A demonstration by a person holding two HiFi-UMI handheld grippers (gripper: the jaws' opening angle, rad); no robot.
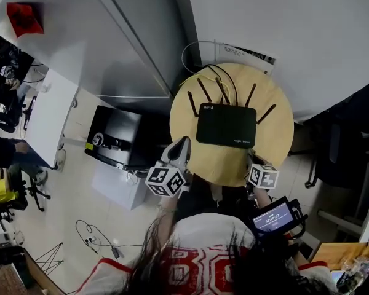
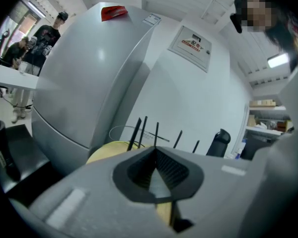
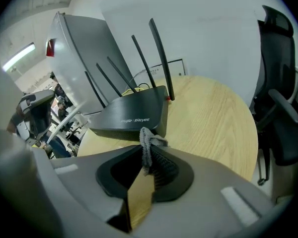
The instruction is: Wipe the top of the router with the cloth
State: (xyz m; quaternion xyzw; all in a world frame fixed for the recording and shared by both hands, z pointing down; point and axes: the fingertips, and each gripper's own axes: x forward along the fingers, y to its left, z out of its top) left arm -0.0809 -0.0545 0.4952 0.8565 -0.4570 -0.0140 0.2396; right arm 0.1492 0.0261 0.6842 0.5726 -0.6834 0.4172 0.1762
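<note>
Black router [image 1: 226,125], rigid and probably light, antennas along its 12 o'clock edge, sits mid round wooden worktop [image 1: 277,134]; grey cloth [image 3: 148,142], soft and limp, is pinched by a bunched end in right tool [image 3: 147,152] at router's 5 o'clock; left tool [image 2: 156,152] closed, empty.

Head view looks steeply down; both gripper views face the router [image 1: 226,125], seemingly low and near.
</note>
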